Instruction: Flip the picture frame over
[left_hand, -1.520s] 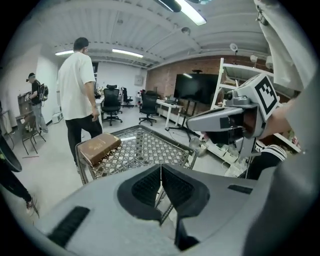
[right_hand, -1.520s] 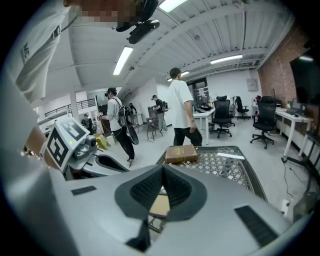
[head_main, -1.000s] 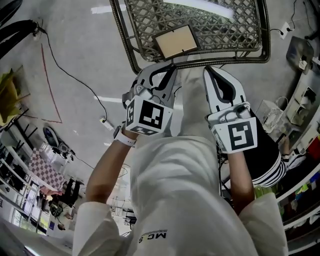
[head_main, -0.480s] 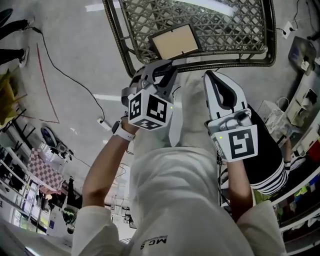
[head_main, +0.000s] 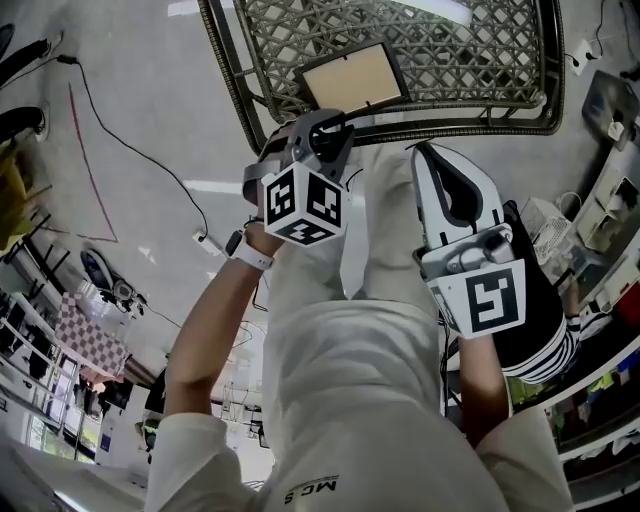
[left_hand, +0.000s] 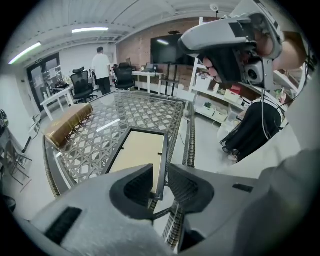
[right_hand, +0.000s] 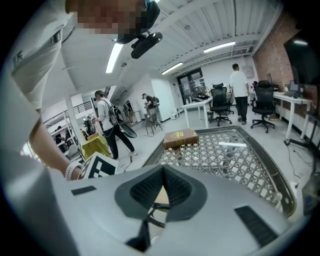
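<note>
open-plan office doubling as a lab floor. evidence: brick wall (left_hand: 142, 47) carrying a dark wall screen (left_hand: 167, 50); black swivel office chairs (left_hand: 82, 86) at white desks (left_hand: 56, 97); open shelving (left_hand: 217, 92) loaded with boxes; ceiling strip lights (left_hand: 92, 30); bare grey floor (head_main: 150, 60) with a loose cable (head_main: 135, 130) and a red marked line (head_main: 86, 170); checkerboard panel (head_main: 88, 335) low at the side; people standing (right_hand: 107, 125) among the desks.
</note>
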